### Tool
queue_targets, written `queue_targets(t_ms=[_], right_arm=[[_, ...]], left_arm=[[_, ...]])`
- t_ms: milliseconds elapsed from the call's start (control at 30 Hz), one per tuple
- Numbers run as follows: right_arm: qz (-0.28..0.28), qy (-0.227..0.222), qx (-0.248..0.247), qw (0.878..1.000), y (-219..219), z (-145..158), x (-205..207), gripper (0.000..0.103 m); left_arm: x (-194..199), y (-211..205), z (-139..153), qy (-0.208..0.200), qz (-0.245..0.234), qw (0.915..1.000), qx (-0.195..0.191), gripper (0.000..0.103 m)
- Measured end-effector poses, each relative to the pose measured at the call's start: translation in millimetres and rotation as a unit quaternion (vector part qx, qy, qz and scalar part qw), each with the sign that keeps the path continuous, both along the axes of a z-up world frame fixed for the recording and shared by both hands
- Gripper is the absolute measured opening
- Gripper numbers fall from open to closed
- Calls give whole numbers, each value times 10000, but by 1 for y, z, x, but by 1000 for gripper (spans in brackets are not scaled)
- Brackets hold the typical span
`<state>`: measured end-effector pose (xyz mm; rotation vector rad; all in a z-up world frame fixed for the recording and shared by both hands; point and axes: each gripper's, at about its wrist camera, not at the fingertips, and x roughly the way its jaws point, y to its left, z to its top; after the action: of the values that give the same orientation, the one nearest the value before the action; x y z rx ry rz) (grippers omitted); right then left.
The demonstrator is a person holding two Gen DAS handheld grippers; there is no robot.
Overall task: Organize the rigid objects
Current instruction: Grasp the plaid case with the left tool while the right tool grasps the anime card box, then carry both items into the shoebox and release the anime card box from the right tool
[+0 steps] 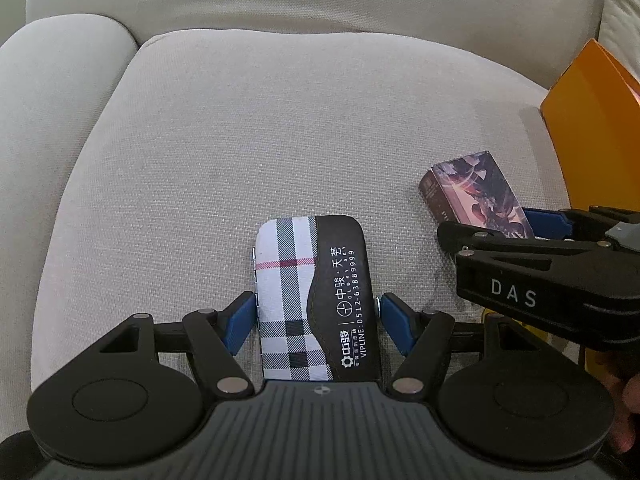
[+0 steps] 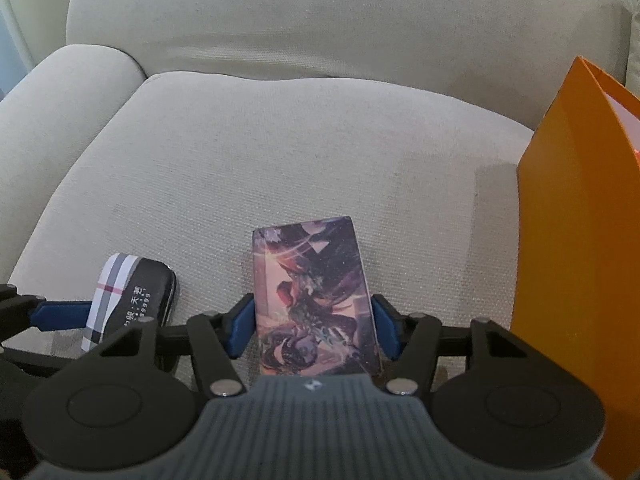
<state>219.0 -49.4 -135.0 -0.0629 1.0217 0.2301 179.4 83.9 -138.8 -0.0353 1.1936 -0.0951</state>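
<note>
A: Where did things stand with the left gripper (image 1: 316,312)?

B: Its blue pads sat against both long edges of the plaid case (image 1: 316,300), closed on it, with the case lying low over the seat cushion (image 1: 248,140) of the sofa. I could not tell whether it was lifted clear of the fabric or resting on it.

A: And the right gripper (image 2: 314,326)?

B: Clamped the same way on the illustrated box (image 2: 316,300), held flat over the same cushion, just right of the case. The orange paper bag (image 2: 580,220) stood upright at the cushion's right edge, its mouth open at the top.

A: So what would have made the step go well?

B: I judged the bag to be the likely home for both. The box was nearer, so it ought to go first: raise it above the bag's rim, turn it narrow-end down, then let go once inside. The bag's walls looked thin, so brushing the rim could have tipped it. The two grippers were close together, so the left should have waited its turn.

A: The count?

B: One case, one box, one bag, two grippers
</note>
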Motion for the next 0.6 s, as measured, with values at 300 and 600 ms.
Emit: queue_targets(t_ms=[300, 600], right_arm=[[-25, -203, 320, 9993, -4, 24, -16, 60], [-93, -782, 651, 9948, -18, 73, -48, 60]], left_arm=[[-7, 10, 13, -169, 191, 9992, -293, 78], [-25, 7, 54, -636, 109, 9966, -505, 78]])
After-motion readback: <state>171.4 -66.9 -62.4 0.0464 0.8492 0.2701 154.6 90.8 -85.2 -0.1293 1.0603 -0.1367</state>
